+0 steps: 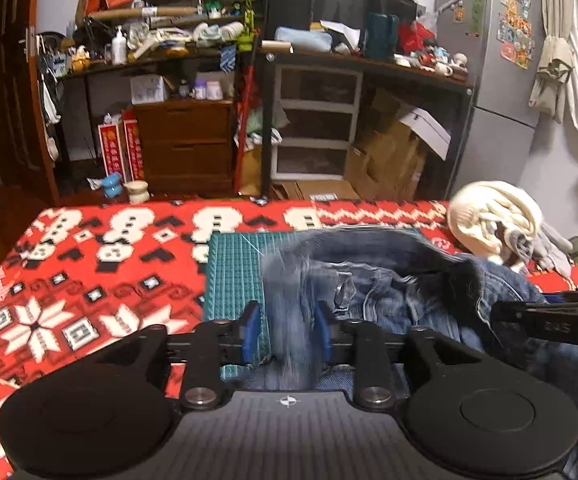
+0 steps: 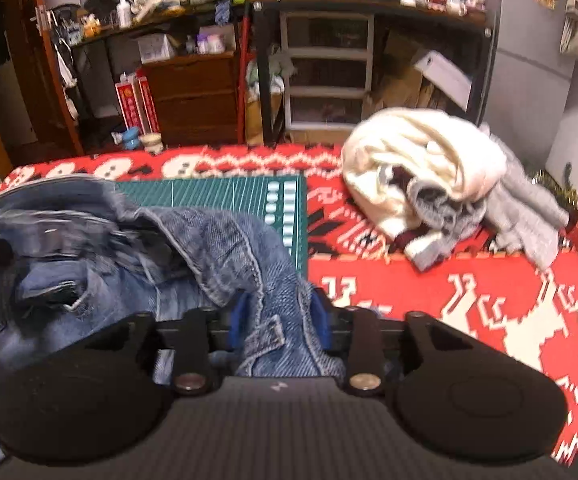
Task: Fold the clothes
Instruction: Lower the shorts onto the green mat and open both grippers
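Gripping the jeans at two points

Lying across a green mat (image 1: 233,272) on the red patterned blanket (image 1: 89,280), the jeans (image 1: 369,280) are bunched and partly lifted, with both grippers holding them. At the left, the blanket is bare, with white snowflake and block figures. The mat sits mid-surface, its left part showing and its right part under the denim.

The left gripper (image 1: 287,330) has its jaws closed to a narrow gap on a hanging fold of faded denim, which fills the space between the blue pads (image 1: 252,328); that fold is blurred. To its right, the waistband and darker cloth heap up, and the right gripper's black body reaches in from the right edge of the left wrist view.

In the right wrist view, the right gripper (image 2: 277,322) has its jaws narrow on a seamed edge of the jeans (image 2: 225,248), with cloth pressed between both blue pads (image 2: 237,320). The mat (image 2: 225,192) shows beyond the denim.

Farther right, a pile of cream and grey clothes (image 2: 429,176) rests on the blanket (image 2: 449,300), well apart from the jeans.
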Demonstrator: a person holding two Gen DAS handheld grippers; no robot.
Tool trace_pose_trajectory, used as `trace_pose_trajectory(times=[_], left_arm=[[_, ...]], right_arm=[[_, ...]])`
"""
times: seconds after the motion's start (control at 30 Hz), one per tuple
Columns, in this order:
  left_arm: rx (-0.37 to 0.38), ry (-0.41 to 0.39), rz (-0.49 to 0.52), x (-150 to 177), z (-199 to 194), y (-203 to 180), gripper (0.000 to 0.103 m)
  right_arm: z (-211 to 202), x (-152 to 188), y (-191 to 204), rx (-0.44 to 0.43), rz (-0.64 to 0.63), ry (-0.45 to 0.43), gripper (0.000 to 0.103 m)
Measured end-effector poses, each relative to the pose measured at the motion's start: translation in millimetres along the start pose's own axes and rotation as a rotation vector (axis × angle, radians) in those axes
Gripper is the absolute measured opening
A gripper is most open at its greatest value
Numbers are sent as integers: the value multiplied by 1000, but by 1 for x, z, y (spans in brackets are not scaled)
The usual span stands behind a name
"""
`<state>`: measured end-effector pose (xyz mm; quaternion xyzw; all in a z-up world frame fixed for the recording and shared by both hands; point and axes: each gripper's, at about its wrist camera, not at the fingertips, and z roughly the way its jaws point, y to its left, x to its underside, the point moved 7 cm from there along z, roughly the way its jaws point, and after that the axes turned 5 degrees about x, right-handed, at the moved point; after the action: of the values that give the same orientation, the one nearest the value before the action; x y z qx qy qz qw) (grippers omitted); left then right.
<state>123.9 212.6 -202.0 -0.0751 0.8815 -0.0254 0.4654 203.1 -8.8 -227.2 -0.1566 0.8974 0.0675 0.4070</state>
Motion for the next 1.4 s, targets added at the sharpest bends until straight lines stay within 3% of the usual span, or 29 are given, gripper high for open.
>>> trace_pose_trajectory(times=[0.1, 0.23, 0.5, 0.7, 0.9, 1.03, 1.13, 1.17, 1.2, 1.27, 1.33, 1.37, 1.4], left_arm=[[4, 0, -4, 2, -4, 4, 44], [9, 11, -12, 9, -10, 10, 44], [34, 90, -73, 48, -32, 22, 47], [4, 130, -100, 73, -60, 39, 49], [-21, 182, -137, 94, -78, 60, 49], [-14, 214, -134, 104, -77, 61, 49], [-21, 221, -115, 109, -73, 58, 49], [-25, 221, -111, 110, -71, 57, 48], [-26, 225, -112, 112, -69, 57, 46], [-26, 224, -111, 113, -67, 55, 42], [-25, 218, -109, 112, -65, 54, 26], [-22, 217, -107, 112, -65, 53, 7], [-16, 218, -107, 112, -64, 53, 1]], right_arm=[[-14, -6, -5, 0, -10, -56, 61], [-34, -3, -16, 13, -6, -78, 64], [-70, 45, -44, 63, -44, -14, 66], [-98, 83, -90, 110, 45, 58, 68], [-112, 109, -127, 106, 143, 121, 68], [-105, 117, -133, 46, 220, 134, 68], [-92, 118, -129, 35, 210, 145, 67], [-88, 118, -127, 28, 202, 148, 64], [-84, 118, -124, 19, 195, 151, 51], [-81, 117, -120, -8, 205, 150, 35], [-83, 116, -113, -2, 186, 146, 27], [-84, 115, -110, 2, 175, 144, 24], [-88, 113, -110, 5, 179, 139, 23]])
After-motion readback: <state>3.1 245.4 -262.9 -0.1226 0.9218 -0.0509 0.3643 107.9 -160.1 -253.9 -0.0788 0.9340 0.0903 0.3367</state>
